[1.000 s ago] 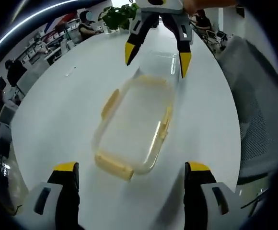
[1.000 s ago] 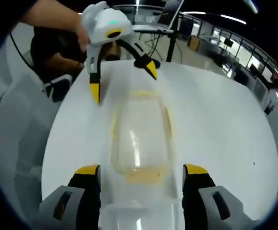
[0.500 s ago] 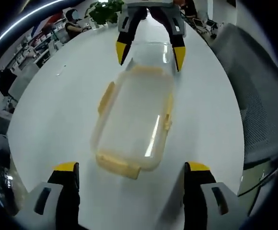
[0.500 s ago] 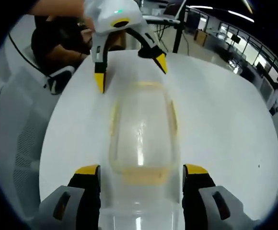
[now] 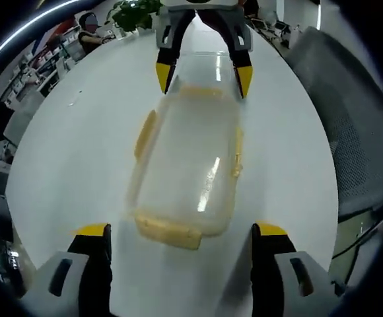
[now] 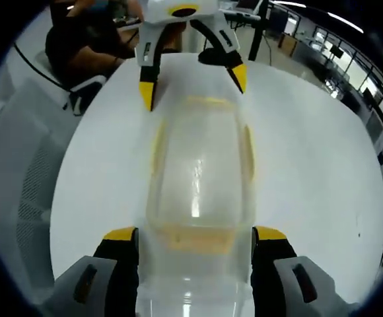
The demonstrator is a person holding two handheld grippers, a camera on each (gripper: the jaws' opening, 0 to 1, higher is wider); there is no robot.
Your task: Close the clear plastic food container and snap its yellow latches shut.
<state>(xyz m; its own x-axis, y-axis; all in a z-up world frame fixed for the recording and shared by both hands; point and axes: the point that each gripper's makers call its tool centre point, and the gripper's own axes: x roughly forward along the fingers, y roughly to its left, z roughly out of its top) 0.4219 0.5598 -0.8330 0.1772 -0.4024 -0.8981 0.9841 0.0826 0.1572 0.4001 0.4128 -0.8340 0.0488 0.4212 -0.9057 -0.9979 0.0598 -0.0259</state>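
A clear plastic food container (image 5: 188, 165) lies lengthwise on the white table (image 5: 66, 152) with its lid on top. Yellow latches show at its near end (image 5: 168, 231), at its far end (image 5: 201, 92) and along both long sides. My left gripper (image 5: 181, 230) stands open, its jaws wide on either side of the near end. My right gripper (image 5: 203, 78) is open at the far end, one yellow tip at each corner. In the right gripper view the container (image 6: 201, 172) runs from my right gripper (image 6: 195, 233) up to my left gripper (image 6: 193, 84). Clear plastic (image 6: 191, 290) lies between the right jaws.
The table's curved edge runs close by a grey mesh chair (image 5: 350, 132), also visible as a chair (image 6: 20, 165) in the right gripper view. A person (image 6: 79, 39) sits beyond the table. A potted plant (image 5: 135, 10) and office desks stand at the far end.
Both grippers have closed in on the container's two ends and lined up with its long axis. The container has stayed on the table. Both grippers remain open.
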